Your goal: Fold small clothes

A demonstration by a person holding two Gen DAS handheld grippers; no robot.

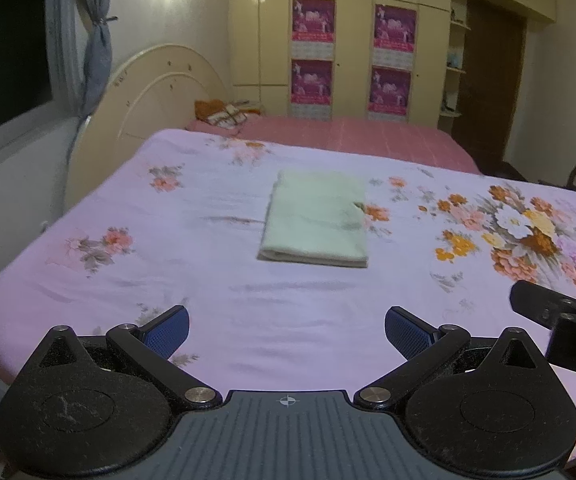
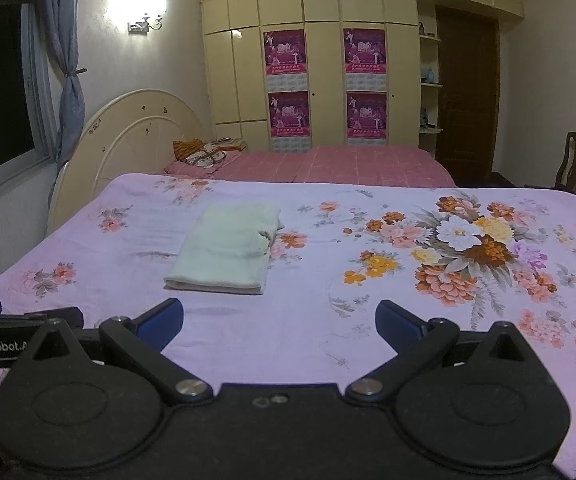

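While both spread wide and empty, each hand-held gripper point(image 1: 286, 330) point(image 2: 279, 322) hovers near folded cloth point(image 1: 315, 220).

The chair point(image 2: 575, 164) is cut off by the bed's edge.

folded cloth point(image 1: 315, 220) looks soft, matt terry; bedsheet point(image 1: 208, 280) is thin matt printed cotton, lightly creased. left gripper point(image 1: 286, 330) is matt black plastic with shiny metal pivot pins and ribbed blue pads. far wardrobe point(image 2: 319, 8) is glossy laminate; chair point(image 2: 575, 164) at far right is dark wood.
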